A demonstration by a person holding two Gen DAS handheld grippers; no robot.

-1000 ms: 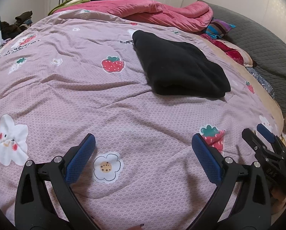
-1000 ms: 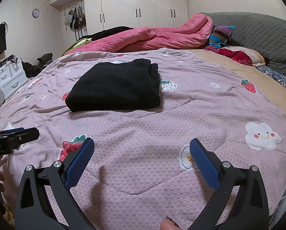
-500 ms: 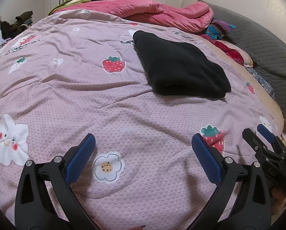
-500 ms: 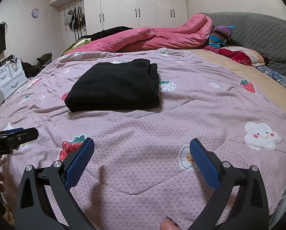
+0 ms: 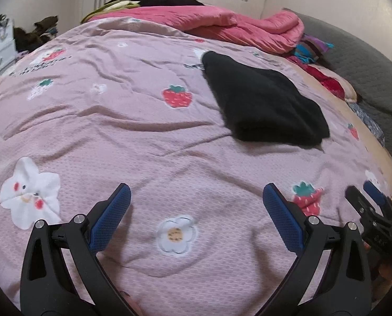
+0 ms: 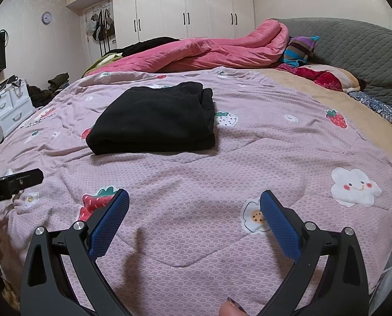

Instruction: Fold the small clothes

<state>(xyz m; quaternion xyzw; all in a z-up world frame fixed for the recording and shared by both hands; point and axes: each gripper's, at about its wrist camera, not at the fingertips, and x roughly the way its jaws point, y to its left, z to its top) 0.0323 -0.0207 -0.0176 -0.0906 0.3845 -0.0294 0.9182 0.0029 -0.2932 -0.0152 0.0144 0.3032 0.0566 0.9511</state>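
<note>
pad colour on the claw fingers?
Blue, with a fine mesh texture, on black arms. Clearest in the right wrist view: pads of the open right claw.

A mauve bedspread with strawberries and flowers spreads ahead. Beyond it a pink quilt lies bunched, white wardrobes line the far wall, a grey headboard curves off right, white drawers stand left.

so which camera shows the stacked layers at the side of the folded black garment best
The right wrist view: the black garment sits near centre, sharp, its stacked layers visible along the right edge. The left wrist view shows it off to the right, slightly blurred, layers indistinct.
</note>
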